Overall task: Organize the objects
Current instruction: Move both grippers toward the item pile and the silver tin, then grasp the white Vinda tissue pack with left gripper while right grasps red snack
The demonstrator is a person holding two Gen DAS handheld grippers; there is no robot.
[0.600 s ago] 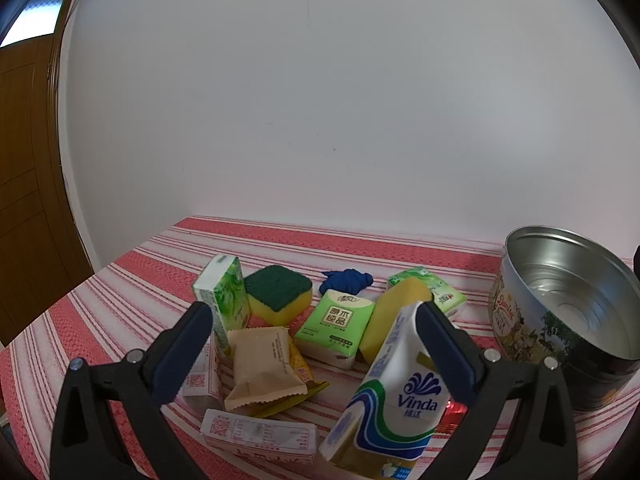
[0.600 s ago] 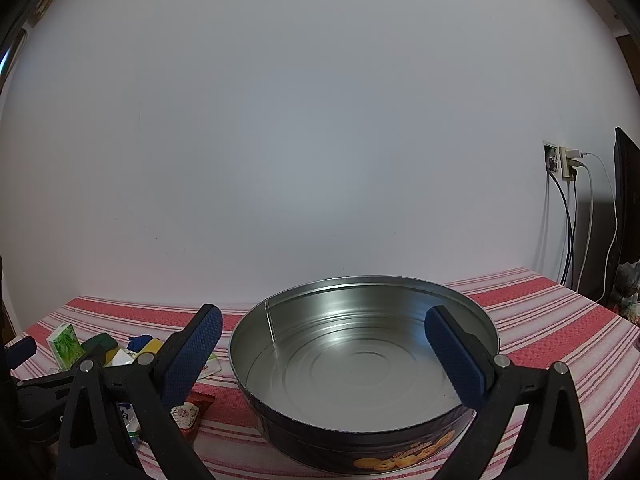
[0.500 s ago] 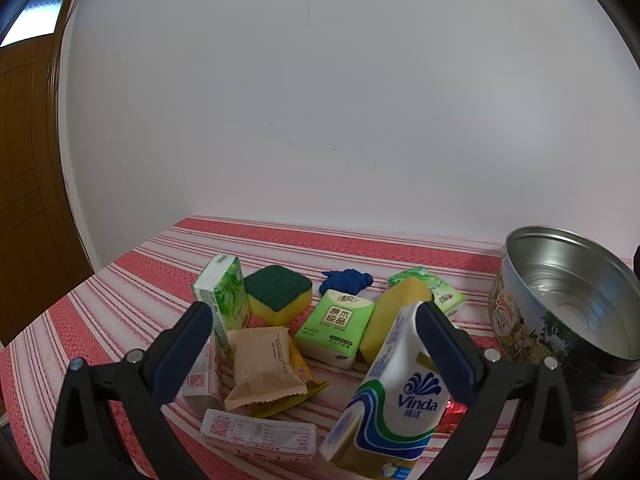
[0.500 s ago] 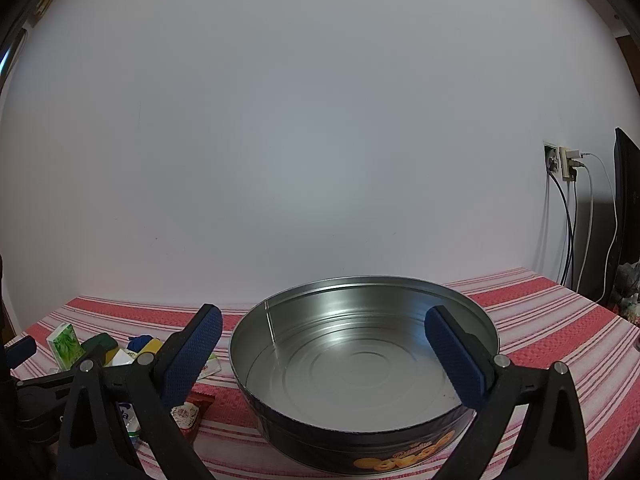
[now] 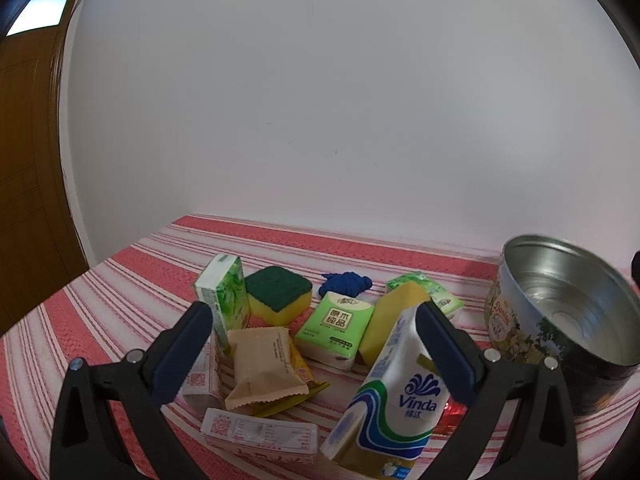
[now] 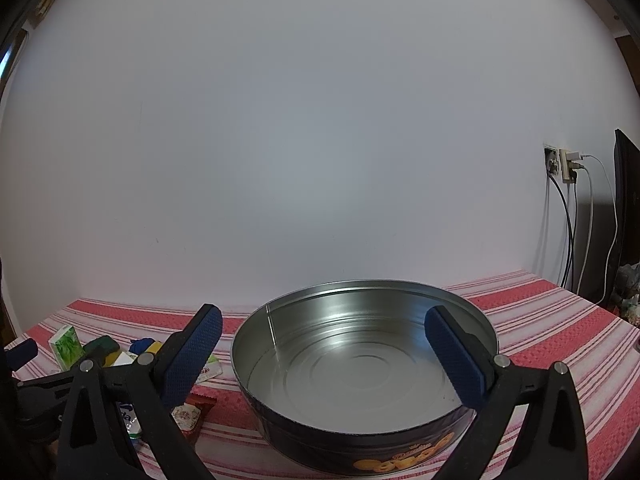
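A pile of small items lies on the red-striped tablecloth [image 5: 120,280]: a Vinda tissue pack [image 5: 396,396], a green tissue pack [image 5: 338,326], a green-and-yellow sponge [image 5: 278,294], a beige snack packet [image 5: 262,366], a blue cloth [image 5: 346,282] and a white-green carton [image 5: 224,296]. My left gripper [image 5: 312,352] is open above the pile and holds nothing. An empty round metal cookie tin [image 6: 360,364] stands to the right; it also shows in the left wrist view [image 5: 560,320]. My right gripper [image 6: 326,356] is open over the tin's near rim.
A white wall runs behind the table. A wooden door [image 5: 24,160] is at the far left. A wall socket with cables [image 6: 564,164] and a dark object [image 6: 626,216] are at the far right. The left gripper [image 6: 24,384] shows at the right wrist view's left edge.
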